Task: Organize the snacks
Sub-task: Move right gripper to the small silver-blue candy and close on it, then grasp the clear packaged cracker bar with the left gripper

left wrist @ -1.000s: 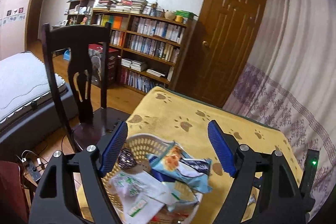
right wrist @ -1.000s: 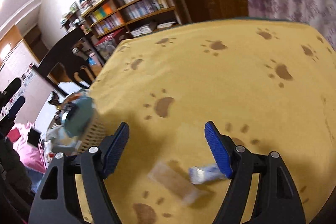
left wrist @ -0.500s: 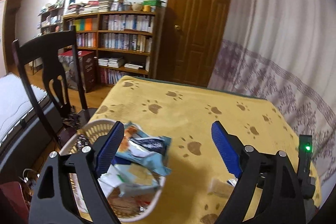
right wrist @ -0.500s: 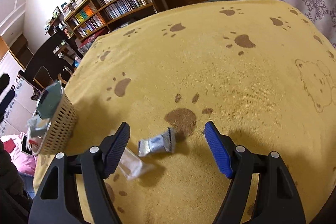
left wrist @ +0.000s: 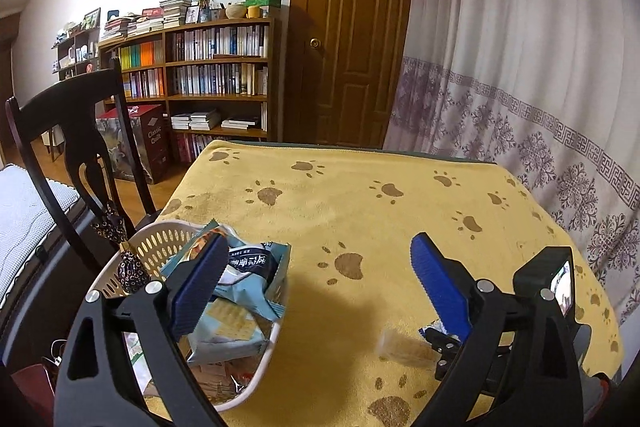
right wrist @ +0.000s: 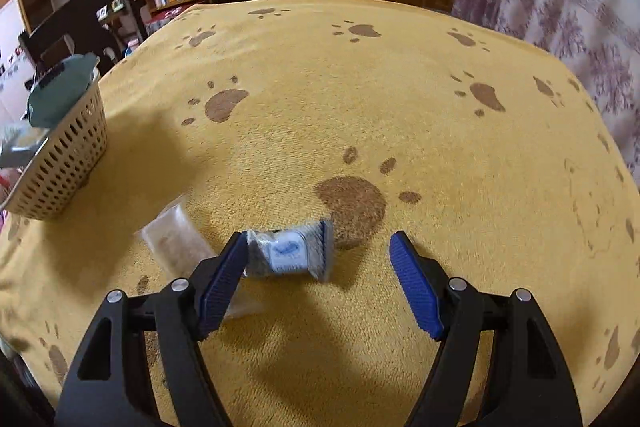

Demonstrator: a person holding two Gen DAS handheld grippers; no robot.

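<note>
A small silver-and-blue wrapped snack [right wrist: 289,251] lies on the yellow paw-print cloth [right wrist: 360,99]. It sits between the fingers of my right gripper [right wrist: 318,273], close to the left finger; the jaws stand wide and grip nothing. A clear packet with a pale biscuit [right wrist: 176,241] lies just left of it and shows too as a clear packet [left wrist: 404,347] in the left wrist view. My left gripper [left wrist: 316,279] hangs open above the cloth beside the white basket [left wrist: 160,239], which holds several snack bags [left wrist: 248,279]. The right gripper's body [left wrist: 548,291] shows at lower right.
The cream basket [right wrist: 60,163] stands at the table's left edge, next to a dark wooden chair [left wrist: 68,131]. Beyond the table are a bookshelf [left wrist: 208,75], a brown door [left wrist: 352,27] and a patterned curtain [left wrist: 520,67]. A bed [left wrist: 24,211] lies at far left.
My right gripper has come lower and nearer the silver-and-blue snack, which now lies between its fingers. My left gripper has swung right, off the basket and over the cloth.
</note>
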